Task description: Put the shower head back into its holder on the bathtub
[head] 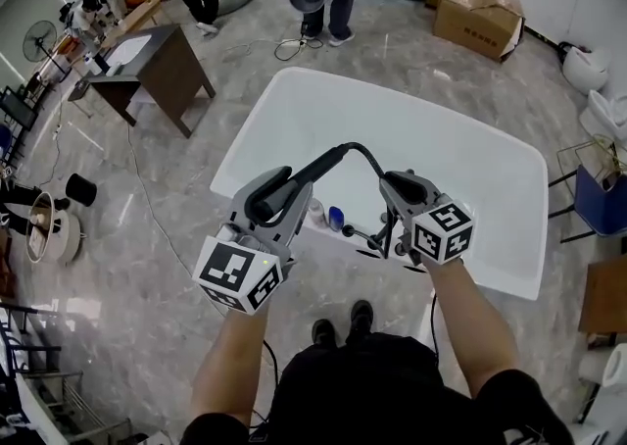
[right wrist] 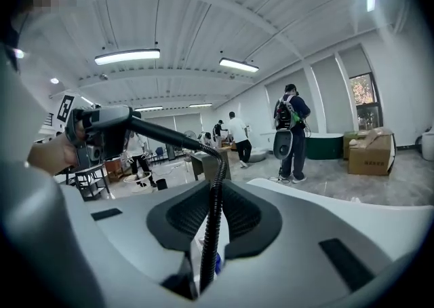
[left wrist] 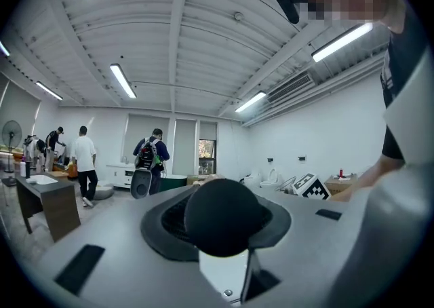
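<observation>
The black shower head (head: 265, 204) sits clamped in your left gripper (head: 284, 186), held over the near rim of the white bathtub (head: 441, 154). Its hose (head: 355, 148) arches across to your right gripper (head: 396, 192), whose jaws pinch it.

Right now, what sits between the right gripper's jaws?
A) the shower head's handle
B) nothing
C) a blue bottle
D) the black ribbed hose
D: in the right gripper view the black ribbed hose runs up between the jaws of the right gripper, which close on it. It leads on to the shower head, held in the left gripper.
</observation>
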`<state>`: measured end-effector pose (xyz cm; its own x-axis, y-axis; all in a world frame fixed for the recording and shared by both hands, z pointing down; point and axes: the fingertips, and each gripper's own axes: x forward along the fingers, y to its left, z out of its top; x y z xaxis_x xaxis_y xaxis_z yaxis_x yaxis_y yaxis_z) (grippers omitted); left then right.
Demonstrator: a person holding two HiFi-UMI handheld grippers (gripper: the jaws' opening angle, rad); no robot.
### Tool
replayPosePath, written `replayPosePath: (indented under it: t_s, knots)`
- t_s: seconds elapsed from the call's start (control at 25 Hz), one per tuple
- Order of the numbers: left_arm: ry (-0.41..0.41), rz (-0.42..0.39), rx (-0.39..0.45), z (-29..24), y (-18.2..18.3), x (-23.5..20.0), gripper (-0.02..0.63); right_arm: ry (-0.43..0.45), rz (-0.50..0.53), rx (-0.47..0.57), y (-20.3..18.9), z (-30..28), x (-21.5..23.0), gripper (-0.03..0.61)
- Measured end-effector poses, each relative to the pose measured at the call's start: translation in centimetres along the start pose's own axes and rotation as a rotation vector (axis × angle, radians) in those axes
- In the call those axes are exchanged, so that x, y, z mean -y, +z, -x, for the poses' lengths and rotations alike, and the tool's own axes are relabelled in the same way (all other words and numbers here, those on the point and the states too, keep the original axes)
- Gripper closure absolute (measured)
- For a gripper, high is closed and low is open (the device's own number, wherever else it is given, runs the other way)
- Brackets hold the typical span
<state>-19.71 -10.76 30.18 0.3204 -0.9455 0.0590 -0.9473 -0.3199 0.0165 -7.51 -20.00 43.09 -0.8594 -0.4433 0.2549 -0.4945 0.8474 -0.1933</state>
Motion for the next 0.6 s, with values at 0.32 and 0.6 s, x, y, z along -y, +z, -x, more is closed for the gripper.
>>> replayPosePath:
  t_s: [0.32, 0.6]
  knots:
    - [0.035, 0.046, 0.0, 1.6, -1.9, -2.1, 0.468, 0.037, -0.025, 0.073, 3.1, -0.5, -1.4, 0.508]
    - [-0.032, 0.059, 0.002, 2.5, -2.2, -5.0, 0.468, -0.037, -0.033, 0.098, 4.9, -1.9, -2.5, 0.509]
